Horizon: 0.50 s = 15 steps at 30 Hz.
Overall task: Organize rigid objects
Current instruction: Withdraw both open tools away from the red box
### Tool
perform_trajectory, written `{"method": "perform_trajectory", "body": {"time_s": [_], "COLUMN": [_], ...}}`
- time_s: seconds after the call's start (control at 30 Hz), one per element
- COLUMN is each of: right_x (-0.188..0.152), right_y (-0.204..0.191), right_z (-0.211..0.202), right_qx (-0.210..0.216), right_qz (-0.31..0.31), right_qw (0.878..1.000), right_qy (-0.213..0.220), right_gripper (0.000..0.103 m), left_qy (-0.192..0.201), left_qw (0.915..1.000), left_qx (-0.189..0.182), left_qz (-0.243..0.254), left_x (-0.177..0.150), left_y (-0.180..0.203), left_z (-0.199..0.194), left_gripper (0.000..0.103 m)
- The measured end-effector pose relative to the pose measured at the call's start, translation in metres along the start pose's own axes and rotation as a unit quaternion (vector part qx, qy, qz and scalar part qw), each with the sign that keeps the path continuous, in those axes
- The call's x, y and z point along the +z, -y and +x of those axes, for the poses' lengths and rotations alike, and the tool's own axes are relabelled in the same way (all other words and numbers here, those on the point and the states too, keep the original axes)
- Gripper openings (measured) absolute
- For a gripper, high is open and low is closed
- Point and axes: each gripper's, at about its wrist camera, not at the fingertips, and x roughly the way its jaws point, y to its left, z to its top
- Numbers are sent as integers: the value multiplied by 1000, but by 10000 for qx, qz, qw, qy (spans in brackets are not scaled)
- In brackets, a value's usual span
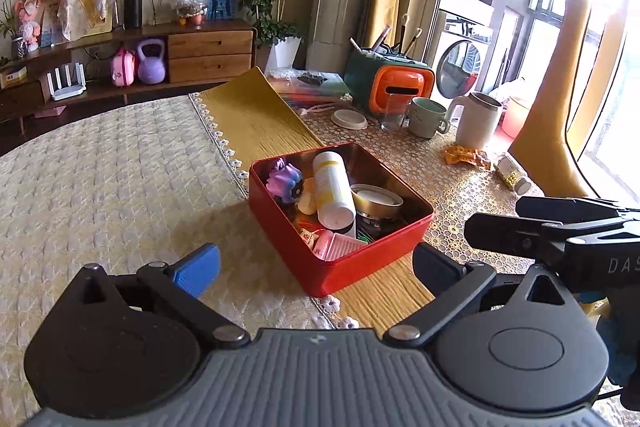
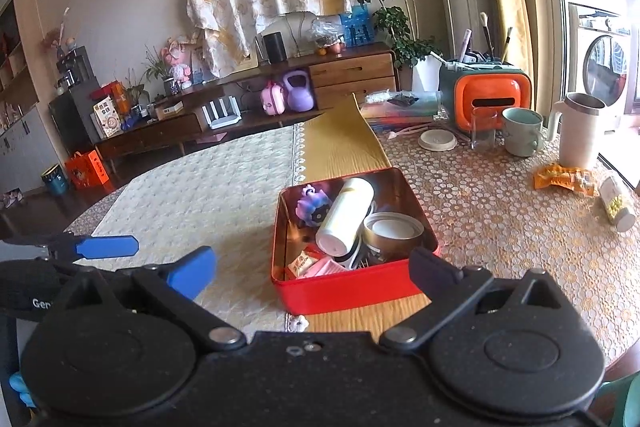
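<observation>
left wrist view had your left gripper [image 1: 316, 267] spread wide with nothing between its blue and black fingers, hovering just short of the shallow red square metal tin [image 1: 340, 219] that sat on the yellow table runner [image 1: 256, 115]. right wrist view showed your right gripper [image 2: 312, 267] equally wide and empty, aimed at the same tin from beside the left one. inside the tin lay a white cylindrical bottle with a yellow band [image 1: 332, 187], a small purple plastic toy figure [image 1: 282, 179], a round gold-rimmed tin lid [image 1: 378, 201] and some pink packets at the near corner. you seemed to be between picks, most of the rigid pieces already gathered. out on the patterned cloth a clear jar of yellow beads [image 2: 616, 203] lay on its side near an orange snack wrapper [image 2: 564, 177], well apart from the tin. if that jar was next, you needed to swing your right gripper over to it, line the fingers across its body and close firmly, since a round jar on its side would likely roll
</observation>
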Motion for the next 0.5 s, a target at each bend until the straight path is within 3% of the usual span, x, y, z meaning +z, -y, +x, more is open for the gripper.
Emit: {"method": "perform_trajectory", "body": {"time_s": [0.5], "right_x": [-5], "right_y": [-3], "right_z": [-1], "right_qx": [-27], "right_qz": [35], "right_qw": [10000], "right_qy": [-61], "right_gripper": [103], "left_qy": [-25], "left_qw": [10000], "left_qx": [-33], "left_qz": [-47], "left_x": [-3], "left_y": [-1], "left_z": [0], "left_gripper": [103]}}
